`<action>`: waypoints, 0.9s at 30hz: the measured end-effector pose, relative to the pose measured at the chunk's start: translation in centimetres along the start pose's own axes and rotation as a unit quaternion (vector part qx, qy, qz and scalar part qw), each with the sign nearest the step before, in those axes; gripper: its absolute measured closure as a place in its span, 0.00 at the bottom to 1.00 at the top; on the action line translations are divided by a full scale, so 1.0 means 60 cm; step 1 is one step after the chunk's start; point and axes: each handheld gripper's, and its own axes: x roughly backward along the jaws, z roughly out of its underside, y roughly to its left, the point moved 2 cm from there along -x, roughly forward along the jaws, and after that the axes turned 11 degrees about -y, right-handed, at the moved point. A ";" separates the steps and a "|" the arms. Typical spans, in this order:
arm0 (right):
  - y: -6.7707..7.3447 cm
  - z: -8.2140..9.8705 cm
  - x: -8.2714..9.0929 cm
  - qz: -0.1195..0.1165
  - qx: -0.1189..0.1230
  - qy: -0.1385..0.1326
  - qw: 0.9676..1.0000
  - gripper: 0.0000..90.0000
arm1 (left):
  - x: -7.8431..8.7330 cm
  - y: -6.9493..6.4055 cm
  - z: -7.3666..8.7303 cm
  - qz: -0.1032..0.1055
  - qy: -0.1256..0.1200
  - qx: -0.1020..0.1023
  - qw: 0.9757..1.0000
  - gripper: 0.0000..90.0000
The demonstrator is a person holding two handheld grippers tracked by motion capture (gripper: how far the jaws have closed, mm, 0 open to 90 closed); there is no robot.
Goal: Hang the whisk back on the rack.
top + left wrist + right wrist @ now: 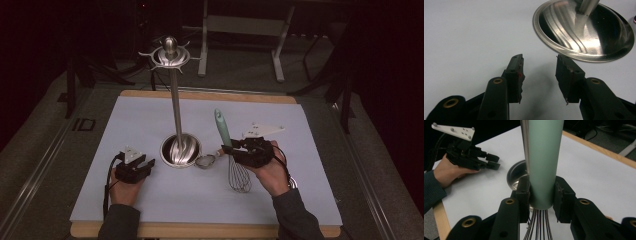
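Right gripper: your right gripper (pixel 231 148) is clamping its two black jaws on the whisk, one jaw pressing on each side of the handle just above where the wires begin; in the right gripper view (pixel 541 195) both pads are sitting flush against the handle.
Whisk: the metal-wire whisk with a pale green handle (pixel 223 131) is sitting right of the stand's base, handle pointing away from you and up, wire balloon (pixel 240 176) hanging toward you beside your right hand (pixel 272 170). In the right gripper view the green handle (pixel 544 157) is rising straight up between the jaws.
Left gripper: your left gripper (pixel 148 163) is resting low over the tabletop, left of the stand's base, jaws standing partly open and gripping nothing; the left gripper view (pixel 539 72) is showing bare surface between the pads.
Left hand: your left hand (pixel 124 190) is lying on the sheet behind that gripper.
Stand: the tall polished steel utensil stand (pixel 176 107) with a round dished base (pixel 584 32) and a hooked ring at its top is standing upright near the middle of the sheet, between your two grippers.
Strainer: a small round metal mesh strainer (pixel 205 161) is lying just beside the base, between it and the whisk.
Tabletop: a pale lilac sheet (pixel 150 120) is covering the wooden tabletop (pixel 200 230).
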 end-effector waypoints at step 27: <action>0.022 -0.080 0.016 -0.010 0.038 -0.046 0.998 0.77 | 0.000 0.000 0.000 0.000 -0.001 0.002 1.000 0.64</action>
